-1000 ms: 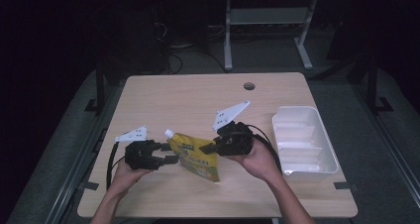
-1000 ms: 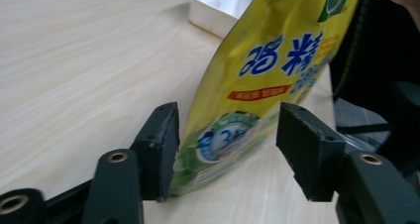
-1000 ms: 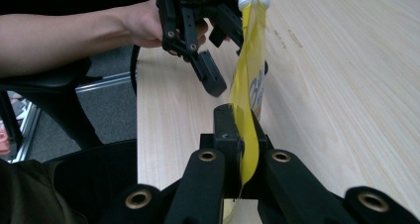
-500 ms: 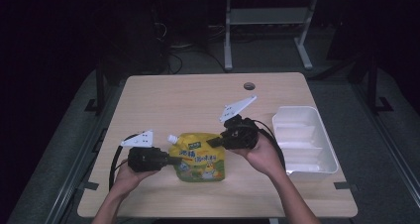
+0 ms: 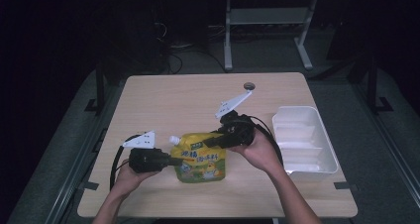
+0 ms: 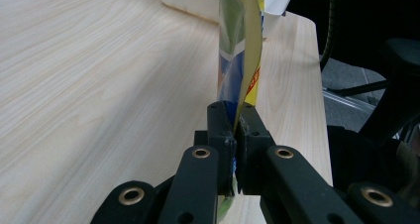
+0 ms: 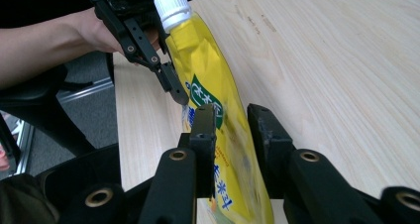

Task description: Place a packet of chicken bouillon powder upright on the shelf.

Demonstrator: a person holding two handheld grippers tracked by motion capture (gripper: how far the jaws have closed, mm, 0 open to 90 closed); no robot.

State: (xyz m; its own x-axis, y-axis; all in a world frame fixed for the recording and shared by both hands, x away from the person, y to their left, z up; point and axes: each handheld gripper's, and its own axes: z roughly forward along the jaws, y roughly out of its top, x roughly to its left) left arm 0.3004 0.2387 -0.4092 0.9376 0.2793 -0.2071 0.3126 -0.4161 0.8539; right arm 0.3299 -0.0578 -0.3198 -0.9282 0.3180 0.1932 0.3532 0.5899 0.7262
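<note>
Jaws first: on our left gripper (image 5: 174, 160) they're clamped tight on the edge of the yellow spout pouch (image 5: 200, 157). In the left gripper view the two black pads pinch the thin seam of the pouch (image 6: 237, 65), which stands up edge-on right out of them.

Our right gripper (image 5: 210, 142) is a different story. Its jaws have just been opening, and in the right gripper view the pouch (image 7: 218, 110) sits between them with a gap showing on the far side, so they've let go even though the pouch is still in there.

Relative to the pouch: its white cap (image 5: 173, 140) points toward our left hand (image 5: 128, 177), and our right hand (image 5: 257, 152) comes in from the opposite side. The white tray (image 5: 327, 149) sits well apart from the pouch, past our right hand, near the table (image 5: 188, 95) edge on that side. The pouch lies toward our edge of the table, printed face up in the high view.
</note>
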